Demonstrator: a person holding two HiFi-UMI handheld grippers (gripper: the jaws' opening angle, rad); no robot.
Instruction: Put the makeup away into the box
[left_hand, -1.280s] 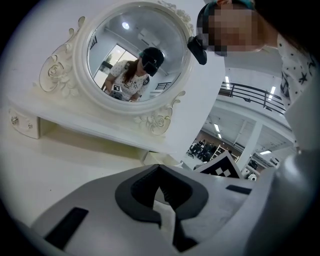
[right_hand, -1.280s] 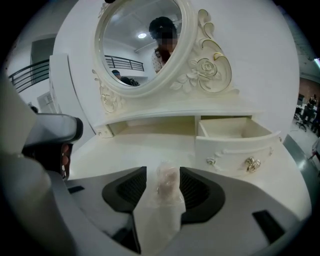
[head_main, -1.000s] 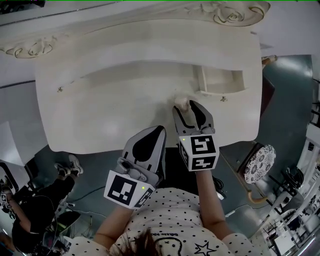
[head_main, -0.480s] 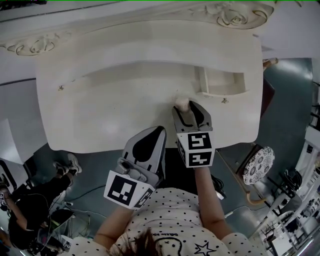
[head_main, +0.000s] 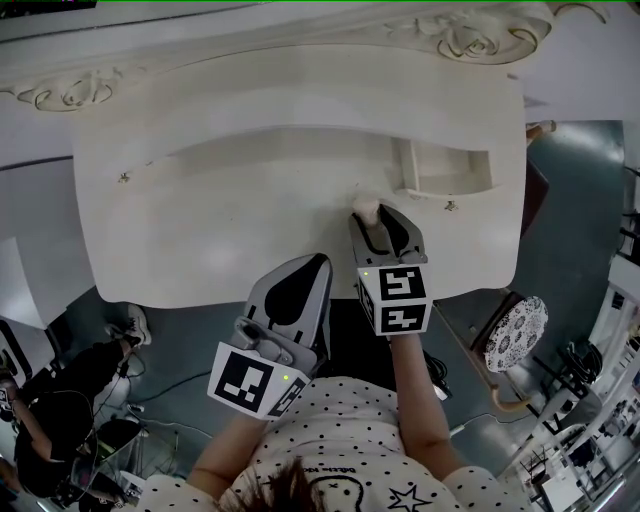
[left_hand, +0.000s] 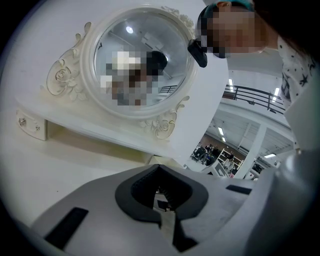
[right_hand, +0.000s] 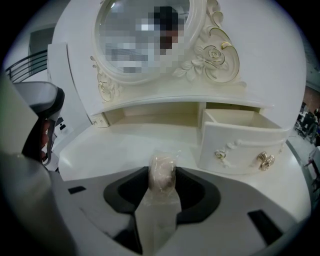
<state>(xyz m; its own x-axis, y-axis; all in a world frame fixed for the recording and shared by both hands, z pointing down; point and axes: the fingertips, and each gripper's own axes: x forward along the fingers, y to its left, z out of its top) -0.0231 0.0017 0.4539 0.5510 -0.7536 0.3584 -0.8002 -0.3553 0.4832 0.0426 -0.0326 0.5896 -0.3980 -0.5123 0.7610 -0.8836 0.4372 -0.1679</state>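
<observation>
Now our right gripper (head_main: 382, 222), jaws just closing onto the wrapped makeup puff (right_hand: 162, 172) on the table (head_main: 200, 230), tilts down to lift it toward the open drawer (right_hand: 240, 137), while our left gripper (head_main: 315, 265) waits closed, empty, clear.

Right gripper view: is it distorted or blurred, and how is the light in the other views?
Right gripper view: strong fisheye bend, dark corners; the drawer front bows; the wrapped makeup item is fairly sharp. Left gripper view: same bend, bright ceiling lamps at right. Head view: even, soft light on the pale table.
</observation>
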